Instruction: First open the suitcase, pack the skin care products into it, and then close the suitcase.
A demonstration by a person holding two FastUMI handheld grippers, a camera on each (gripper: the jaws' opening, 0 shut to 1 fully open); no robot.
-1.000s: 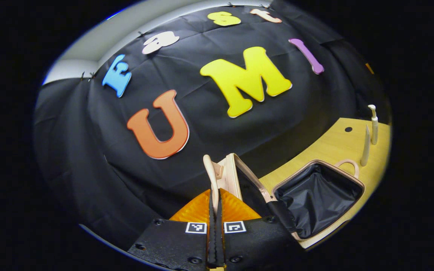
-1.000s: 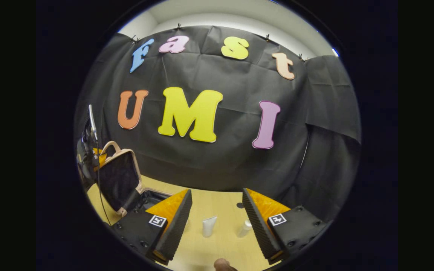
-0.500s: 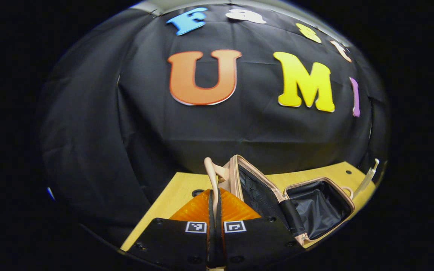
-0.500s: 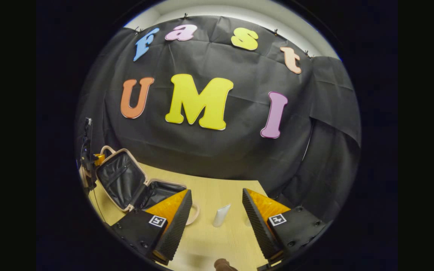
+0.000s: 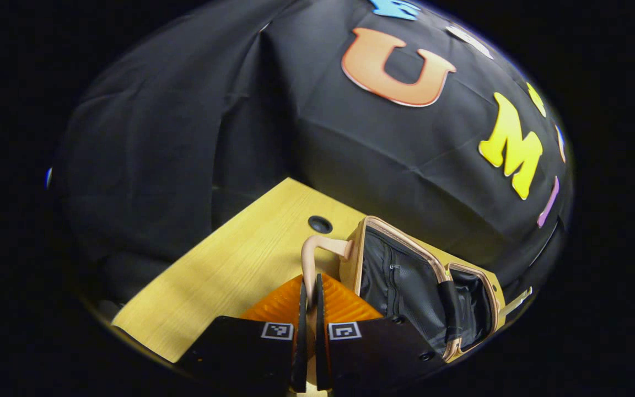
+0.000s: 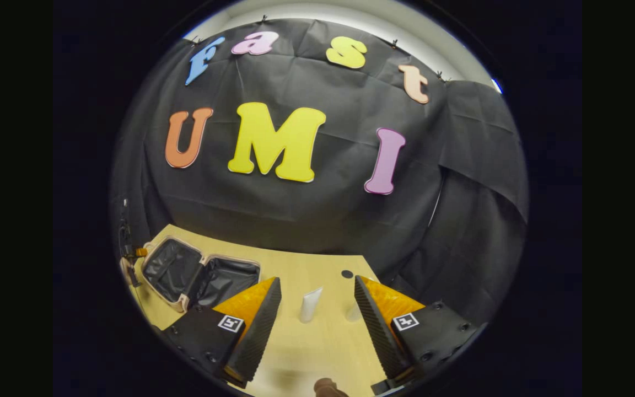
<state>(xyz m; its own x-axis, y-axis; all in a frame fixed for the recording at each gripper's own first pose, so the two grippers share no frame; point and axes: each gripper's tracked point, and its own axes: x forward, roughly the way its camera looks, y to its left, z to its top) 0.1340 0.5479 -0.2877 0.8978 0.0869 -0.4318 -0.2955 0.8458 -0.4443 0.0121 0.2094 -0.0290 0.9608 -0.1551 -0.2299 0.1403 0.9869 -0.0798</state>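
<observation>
Left gripper (image 5: 310, 309): jaws closed tight on the lid handle (image 5: 317, 255) of the suitcase (image 5: 405, 275); the pink loop runs down between the two fingers

Change over the last second: in the left gripper view the lid stood upright a second ago, leaned back half a second ago, and now lies far over toward the table (image 5: 224, 270). In the right gripper view the suitcase (image 6: 199, 274) now sits spread low at the far left of the table, lid half (image 6: 171, 268) on the left, base half (image 6: 226, 279) on the right, both dark linings facing up

Judgement: opening step nearly done; what remains is setting the lid down and letting go of the handle

Right gripper (image 6: 317, 317): jaws wide apart, holding nothing, hovering over the near table. White tube (image 6: 311, 304) stands on the table between its fingers, farther off. A second pale container (image 6: 354, 312) stands just right of it, partly hidden by the right finger

Judgement: packing comes next, tube likely first, since the open jaws are already lined up on it
</observation>
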